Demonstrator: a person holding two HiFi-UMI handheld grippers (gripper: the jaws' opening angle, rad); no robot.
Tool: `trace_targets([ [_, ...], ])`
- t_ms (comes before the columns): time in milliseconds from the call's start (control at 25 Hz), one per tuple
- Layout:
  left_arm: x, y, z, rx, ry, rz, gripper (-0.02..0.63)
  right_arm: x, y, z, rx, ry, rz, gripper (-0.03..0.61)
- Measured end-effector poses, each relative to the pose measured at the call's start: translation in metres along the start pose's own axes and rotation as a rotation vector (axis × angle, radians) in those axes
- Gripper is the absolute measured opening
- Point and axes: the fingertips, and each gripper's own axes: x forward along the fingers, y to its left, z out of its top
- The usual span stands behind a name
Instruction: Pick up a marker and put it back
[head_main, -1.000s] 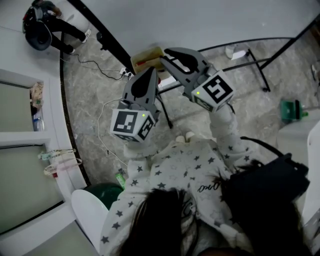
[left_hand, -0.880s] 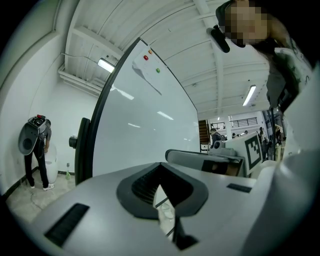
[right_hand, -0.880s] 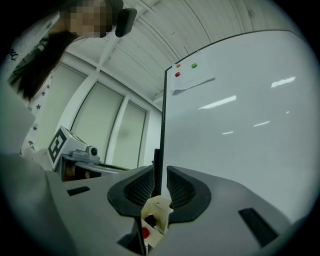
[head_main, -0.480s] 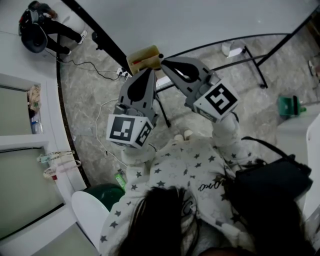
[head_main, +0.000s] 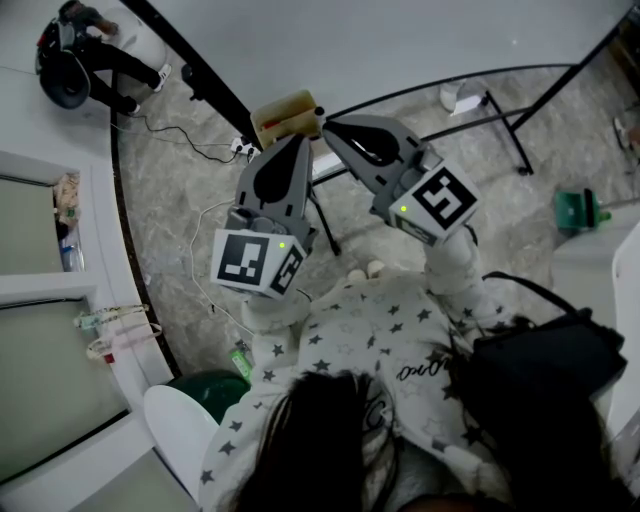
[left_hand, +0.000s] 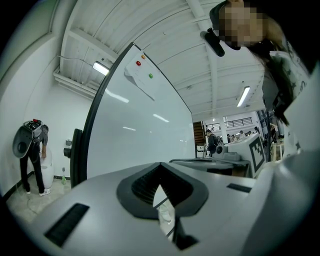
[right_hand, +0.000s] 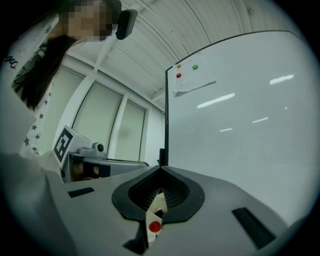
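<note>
I stand at a whiteboard (head_main: 400, 40), which also shows in the left gripper view (left_hand: 140, 130) and the right gripper view (right_hand: 240, 115). A yellowish box (head_main: 285, 112) with something red in it sits at the board's foot. My left gripper (head_main: 298, 140) points at that box, jaws together and nothing held (left_hand: 160, 165). My right gripper (head_main: 328, 125) is beside it, its tips close to the box. Its jaws are shut too (right_hand: 161, 170). Through the slit below them shows a small red round end (right_hand: 155, 226) on a cream surface. No marker is clearly in either grip.
A person (head_main: 85, 50) stands at the far left by a white door frame. The board's black stand legs (head_main: 500, 110) cross the marble floor, where a cable (head_main: 215, 215) also lies. A green item (head_main: 580, 215) is at right. A paper (right_hand: 192, 80) is pinned to the board by magnets.
Both grippers have drifted slightly. The right one's marker cube has moved a little right and down. The left has edged left.
</note>
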Motion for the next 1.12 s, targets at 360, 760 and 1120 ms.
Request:
trace_targets([
  [360, 0.002, -0.005, 0.000, 0.012, 0.002, -0.015, 0.000, 0.000, 0.000, 0.003, -0.010, -0.008, 0.002, 0.006],
  [760, 0.003, -0.005, -0.001, 0.010, 0.003, -0.014, 0.001, -0.001, -0.003, -0.004, 0.000, 0.009, -0.003, 0.006],
  [1120, 0.004, -0.006, -0.003, 0.014, 0.006, -0.016, 0.000, -0.001, -0.004, -0.008, 0.009, 0.001, -0.001, 0.006],
])
